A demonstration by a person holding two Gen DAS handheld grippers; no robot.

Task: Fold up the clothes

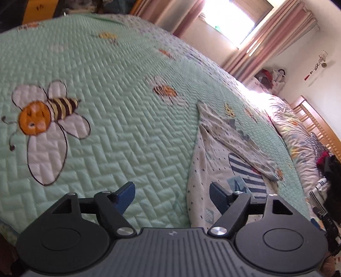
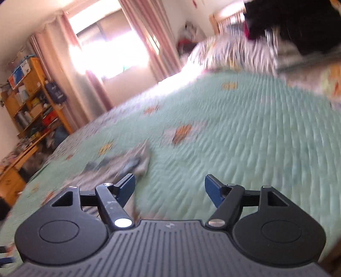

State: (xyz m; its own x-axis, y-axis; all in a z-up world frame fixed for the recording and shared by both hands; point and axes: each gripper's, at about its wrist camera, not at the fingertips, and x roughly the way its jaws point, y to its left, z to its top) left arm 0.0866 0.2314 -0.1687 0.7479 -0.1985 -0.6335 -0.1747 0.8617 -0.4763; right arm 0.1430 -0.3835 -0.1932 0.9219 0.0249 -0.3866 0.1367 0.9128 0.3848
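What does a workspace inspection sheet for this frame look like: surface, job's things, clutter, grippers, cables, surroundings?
Surface: green quilt with bee prints covering a bed, mostly bare.
Job's things: one pale dotted garment with a striped patch lies spread on the quilt, one sleeve folded across it; blurred in the right wrist view.
Clutter: rumpled bedding and dark clothes at the head of the bed.
Grippers: left gripper open, above the garment's edge, holding nothing; right gripper open, empty, beside the garment.
Cables: nothing seen.
Surroundings: bright window with pink curtains, wooden shelf full of boxes, wooden headboard.
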